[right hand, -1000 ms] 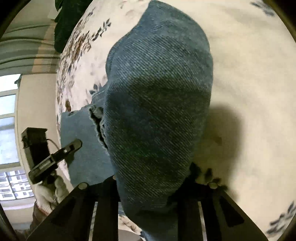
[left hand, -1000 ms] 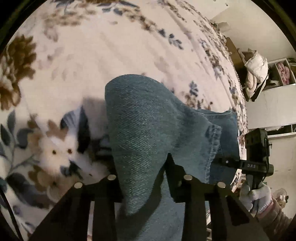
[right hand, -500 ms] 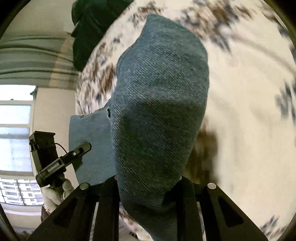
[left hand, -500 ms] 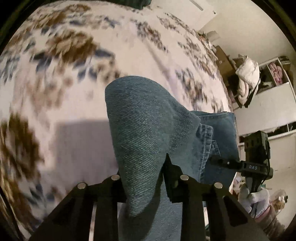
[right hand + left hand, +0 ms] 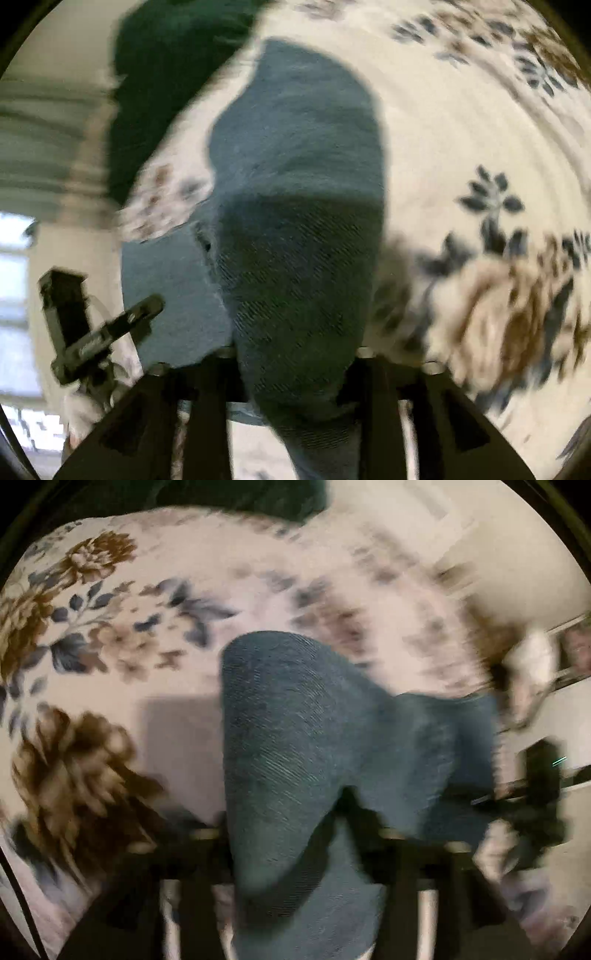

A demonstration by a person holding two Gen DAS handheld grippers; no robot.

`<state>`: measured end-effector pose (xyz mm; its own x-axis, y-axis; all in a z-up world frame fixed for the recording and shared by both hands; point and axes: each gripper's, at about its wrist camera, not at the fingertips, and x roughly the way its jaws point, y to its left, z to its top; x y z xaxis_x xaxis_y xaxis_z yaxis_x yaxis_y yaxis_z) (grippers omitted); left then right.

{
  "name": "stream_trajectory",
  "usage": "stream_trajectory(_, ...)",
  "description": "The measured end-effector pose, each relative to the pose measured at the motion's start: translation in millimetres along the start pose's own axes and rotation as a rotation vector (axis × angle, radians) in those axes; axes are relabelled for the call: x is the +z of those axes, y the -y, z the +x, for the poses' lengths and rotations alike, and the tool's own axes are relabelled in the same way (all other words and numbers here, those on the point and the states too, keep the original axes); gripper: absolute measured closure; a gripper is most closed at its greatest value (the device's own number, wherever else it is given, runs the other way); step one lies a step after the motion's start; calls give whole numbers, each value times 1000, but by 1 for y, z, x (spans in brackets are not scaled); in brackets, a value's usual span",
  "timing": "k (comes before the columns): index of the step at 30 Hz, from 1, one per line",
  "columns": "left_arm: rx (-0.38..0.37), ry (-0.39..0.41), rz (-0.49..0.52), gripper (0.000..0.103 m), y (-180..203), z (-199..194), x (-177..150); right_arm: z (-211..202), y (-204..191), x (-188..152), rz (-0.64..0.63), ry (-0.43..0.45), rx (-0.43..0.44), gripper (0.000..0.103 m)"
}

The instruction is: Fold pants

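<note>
The blue denim pants (image 5: pixel 295 738) hang between both grippers over a white bedspread with brown and blue flowers (image 5: pixel 92 635). My left gripper (image 5: pixel 295 834) is shut on a bunched edge of the pants, which bulges up in front of the camera. My right gripper (image 5: pixel 295 354) is shut on another edge of the pants (image 5: pixel 295 221). Each view shows the other gripper at its side: the right one in the left wrist view (image 5: pixel 532 797), the left one in the right wrist view (image 5: pixel 96 332). Both views are blurred by motion.
A dark green cloth (image 5: pixel 166 74) lies at the far end of the bed. A window (image 5: pixel 14 295) is at the left of the right wrist view. Shelves with clothes (image 5: pixel 554 653) stand beyond the bed at the right of the left wrist view.
Both grippers have moved across the bedspread with the pants still gripped. The dark green cloth at the far end has come into view, and the flower pattern has shifted under the cameras.
</note>
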<state>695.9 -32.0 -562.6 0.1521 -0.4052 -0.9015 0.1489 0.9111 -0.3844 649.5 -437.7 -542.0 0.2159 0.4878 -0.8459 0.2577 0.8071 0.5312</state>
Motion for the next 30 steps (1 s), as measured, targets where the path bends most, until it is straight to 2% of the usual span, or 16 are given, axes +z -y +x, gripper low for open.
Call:
stream_trajectory(1,72,-51,6,33,-9,21,3,8,9,7,26,-3,-21,15)
stream_trajectory(2,106,-75,11,34,-16,34,2,16,17,12,45,-5,-43,8)
stream_trajectory(4,98,-59,8,26,-30,44,-8,25,25,14,35,-5,-105,8)
stream_trajectory(7,86,-15,-8,26,-35,35,-23,31,19,-6,-72,18,-234,8)
stream_trajectory(11,200,69,12,25,-20,6,-51,6,0,-58,-222,102,-438,8)
stream_trajectory(13,281,112,35,19,-6,-9,-67,-11,-7,-79,-252,146,-505,7)
stream_trajectory(14,303,121,40,19,-2,-13,-69,-17,-13,-92,-260,165,-526,6)
stream_trajectory(16,367,151,57,19,11,-27,-85,-31,-28,-119,-239,186,-537,6)
stream_trajectory(20,418,183,55,19,29,-58,-111,-60,-60,-156,-197,241,-560,6)
stream_trajectory(26,394,243,65,19,70,-122,-138,-132,-103,-220,-234,331,-619,6)
stream_trajectory(30,375,279,76,19,98,-177,-168,-193,-128,-267,-249,375,-607,6)
